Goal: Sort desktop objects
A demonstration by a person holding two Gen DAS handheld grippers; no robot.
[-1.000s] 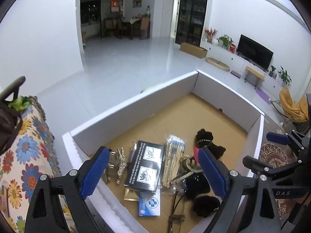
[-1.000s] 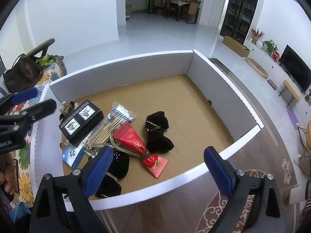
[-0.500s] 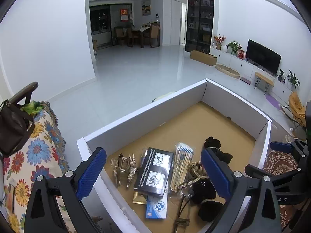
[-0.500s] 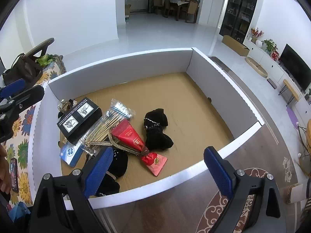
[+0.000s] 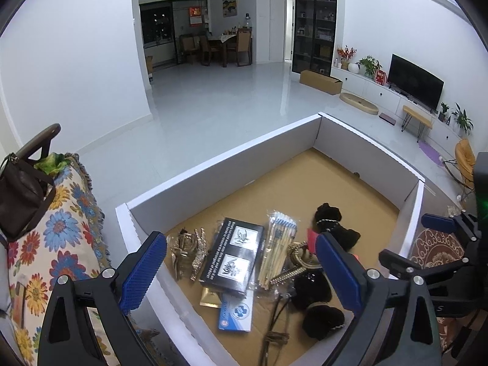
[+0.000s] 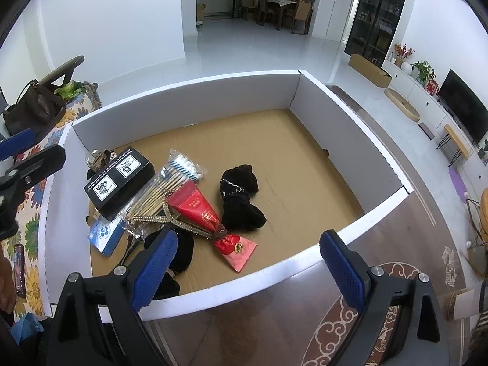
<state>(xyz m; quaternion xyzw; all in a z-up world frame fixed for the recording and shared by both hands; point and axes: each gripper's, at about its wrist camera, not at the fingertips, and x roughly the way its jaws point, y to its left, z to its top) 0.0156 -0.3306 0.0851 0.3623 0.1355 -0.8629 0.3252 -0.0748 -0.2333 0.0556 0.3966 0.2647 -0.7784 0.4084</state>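
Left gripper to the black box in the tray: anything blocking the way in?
Nothing covers the black box; its top is clear. The left gripper hangs open above it. The swab packet lies against one side and the tray wall runs close by.

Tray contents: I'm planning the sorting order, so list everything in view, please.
tray: 1, white walls, cardboard floor, centre
black box: 1, black with white labels, tray's left side
swabs: 1 clear bag, leaning on the black box
red packet: 1, red, middle of pile
red pouch: 1, red, near front wall
black pouches: several, black; one right of pile, others at front left
chain: 1, gold, under red packet
blue card: 1, blue-white, front left
clips: small heap, metallic, left corner
handbag: 1, brown, on floral cloth
left tongs: 1, blue pads, open, empty
right tongs: 1, blue pads, open, empty
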